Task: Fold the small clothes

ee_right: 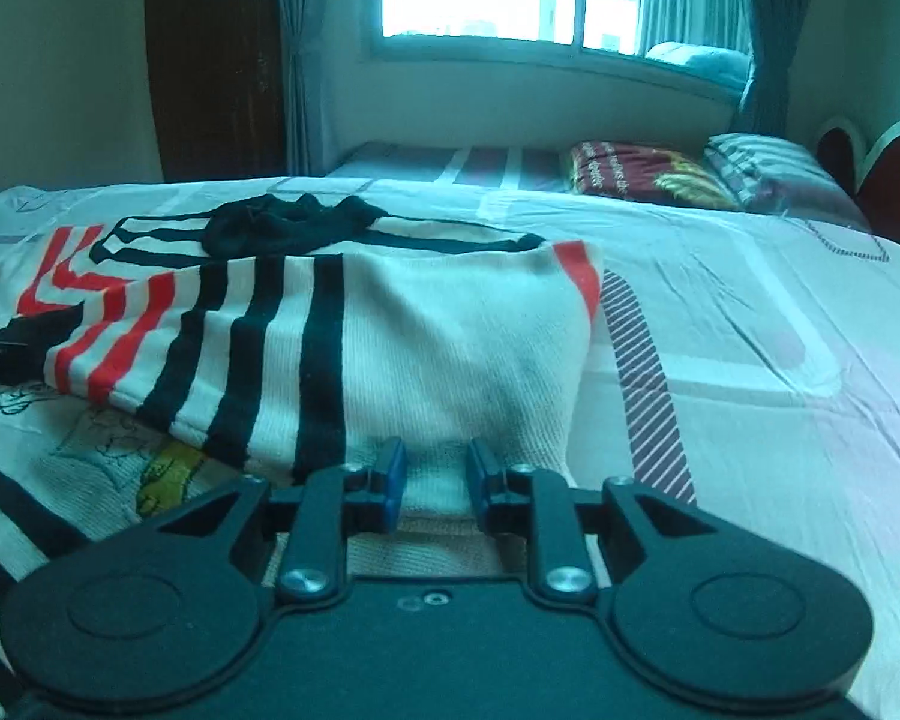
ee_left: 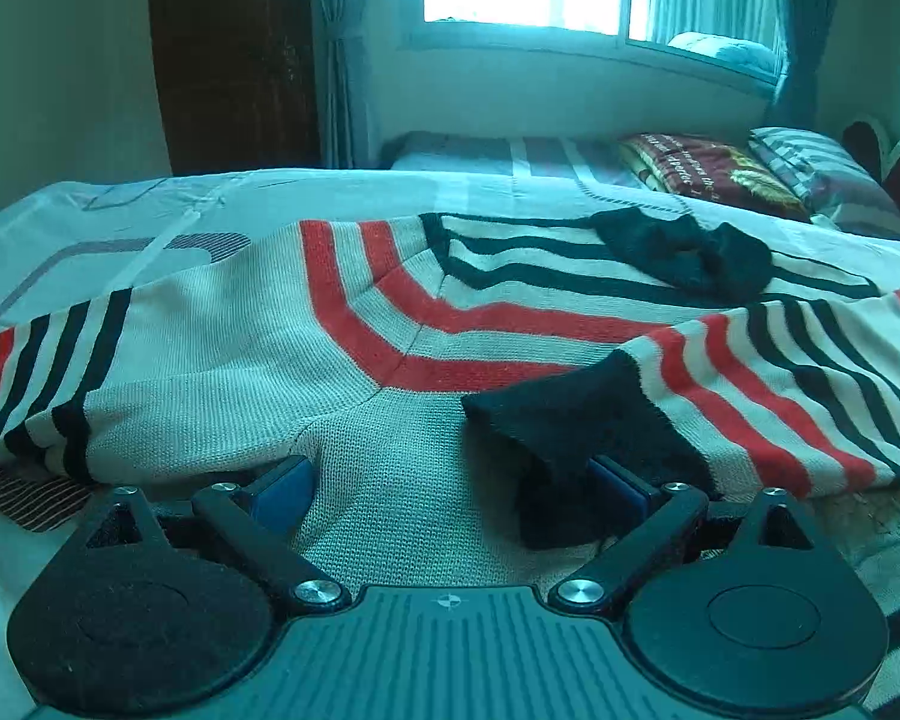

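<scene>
A small cream knit sweater [ee_left: 222, 330] with red and black stripes lies on the bed. Its right sleeve, ending in a black cuff [ee_left: 558, 420], is folded in over the body. My left gripper [ee_left: 450, 492] is open just above the sweater's near hem, its right pad [ee_left: 618, 486] touching the black cuff. In the right wrist view the folded sleeve [ee_right: 426, 336] lies before my right gripper [ee_right: 435, 474]. Its jaws stand partly open around the sweater's cream edge. The black collar [ee_right: 282, 228] shows at the far side.
The bed is covered by a white patterned sheet [ee_right: 750, 324]. A second bed with a dark red pillow [ee_right: 630, 180] and a striped pillow [ee_right: 774, 168] stands behind, under a window. A dark wooden door [ee_left: 234, 54] is at the back left.
</scene>
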Demonstrator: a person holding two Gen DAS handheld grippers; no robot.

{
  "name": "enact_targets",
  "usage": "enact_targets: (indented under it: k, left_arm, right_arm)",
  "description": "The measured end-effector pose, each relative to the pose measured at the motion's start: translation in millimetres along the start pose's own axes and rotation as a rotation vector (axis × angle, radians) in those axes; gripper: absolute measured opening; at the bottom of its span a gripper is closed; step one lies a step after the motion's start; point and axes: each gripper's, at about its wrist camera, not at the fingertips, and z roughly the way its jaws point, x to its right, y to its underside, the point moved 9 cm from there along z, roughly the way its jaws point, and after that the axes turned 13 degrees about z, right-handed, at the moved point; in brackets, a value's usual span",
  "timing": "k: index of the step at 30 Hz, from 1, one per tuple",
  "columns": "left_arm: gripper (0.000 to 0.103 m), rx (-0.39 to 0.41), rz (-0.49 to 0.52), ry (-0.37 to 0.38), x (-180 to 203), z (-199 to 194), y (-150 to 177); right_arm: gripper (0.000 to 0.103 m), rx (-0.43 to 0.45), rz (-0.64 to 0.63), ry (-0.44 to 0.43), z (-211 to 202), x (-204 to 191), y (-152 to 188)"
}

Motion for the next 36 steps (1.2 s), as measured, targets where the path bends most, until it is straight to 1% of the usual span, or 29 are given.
enact_targets:
  k: [2, 4, 6, 8, 10, 11, 12, 13, 15, 16, 17, 19, 21, 22, 23, 24, 26, 27, 28, 29, 30, 32, 33, 36]
  left_arm:
    - [0.099, -0.013, -0.024, 0.017, -4, 2, 0]
    - [0.099, -0.012, -0.037, -0.003, -14, -8, 1]
    - [0.099, 0.02, -0.078, -0.02, -38, -26, 8]
    - [0.099, 0.059, -0.157, -0.055, -75, -43, 21]
    - [0.098, 0.097, -0.265, -0.082, -121, -56, 38]
    - [0.098, 0.105, -0.327, -0.098, -145, -59, 48]
    - [0.098, 0.094, -0.406, -0.114, -171, -58, 60]
    - [0.098, 0.094, -0.502, -0.112, -196, -56, 72]
    - [0.085, 0.098, -0.675, -0.12, -241, -50, 98]
    - [0.07, 0.115, -0.736, -0.106, -257, -47, 107]
    - [0.068, 0.145, -0.781, -0.096, -272, -47, 111]
    - [0.065, 0.163, -0.835, -0.088, -294, -42, 116]
    - [0.065, 0.194, -0.929, -0.083, -317, -36, 120]
    - [0.065, 0.213, -0.985, -0.066, -326, -33, 123]
    - [0.065, 0.226, -1.023, -0.054, -334, -30, 124]
    - [0.065, 0.23, -1.039, -0.057, -341, -27, 125]
    - [0.065, 0.233, -1.037, -0.068, -350, -21, 122]
    - [0.065, 0.218, -1.013, -0.084, -353, -17, 119]
    - [0.045, 0.187, -0.954, -0.107, -354, -12, 112]
    - [0.007, 0.119, -0.857, -0.136, -350, -5, 105]
    - [0.004, 0.075, -0.766, -0.145, -343, 0, 97]
    - [0.004, 0.124, -0.586, -0.126, -316, -8, 63]
    - [0.004, 0.16, -0.523, -0.098, -296, -15, 43]
    - [0.004, 0.252, -0.357, 0.048, -214, -29, -17]
  right_arm:
    - [0.023, -0.007, -0.009, 0.029, 0, -3, -2]
    - [0.023, -0.003, 0.017, 0.032, -6, -1, -5]
    - [0.027, 0.033, 0.055, 0.014, -22, 2, -8]
    - [0.028, 0.035, 0.073, 0.007, -36, 7, -5]
    - [0.028, 0.027, 0.079, 0.001, -43, 8, 0]
    - [0.029, 0.019, 0.08, -0.004, -45, 7, 3]
    - [0.029, 0.011, 0.081, -0.008, -47, 5, 6]
    - [0.029, 0.01, 0.082, -0.012, -50, 4, 8]
    - [0.03, 0.016, 0.094, -0.025, -53, 1, 8]
    - [0.03, 0.018, 0.105, -0.031, -54, 1, 6]
    - [0.03, 0.018, 0.117, -0.034, -54, 1, 4]
    - [0.031, 0.027, 0.135, -0.035, -55, 3, -1]
    - [0.031, 0.036, 0.146, -0.038, -54, 6, -6]
    - [0.031, 0.041, 0.148, -0.036, -54, 7, -9]
    - [0.031, 0.043, 0.148, -0.037, -53, 8, -10]
    - [0.031, 0.043, 0.146, -0.041, -53, 8, -11]
    - [0.032, 0.045, 0.138, -0.04, -53, 10, -11]
    - [0.032, 0.043, 0.138, -0.04, -52, 12, -12]
    - [0.032, 0.038, 0.143, -0.041, -51, 14, -12]
    - [0.032, 0.038, 0.152, -0.041, -51, 17, -12]
    - [0.032, 0.038, 0.16, -0.041, -50, 19, -12]
    - [0.032, 0.04, 0.177, -0.037, -49, 26, -12]
    - [0.032, 0.042, 0.188, -0.037, -49, 29, -12]
    - [0.032, 0.048, 0.209, -0.029, -48, 36, -11]
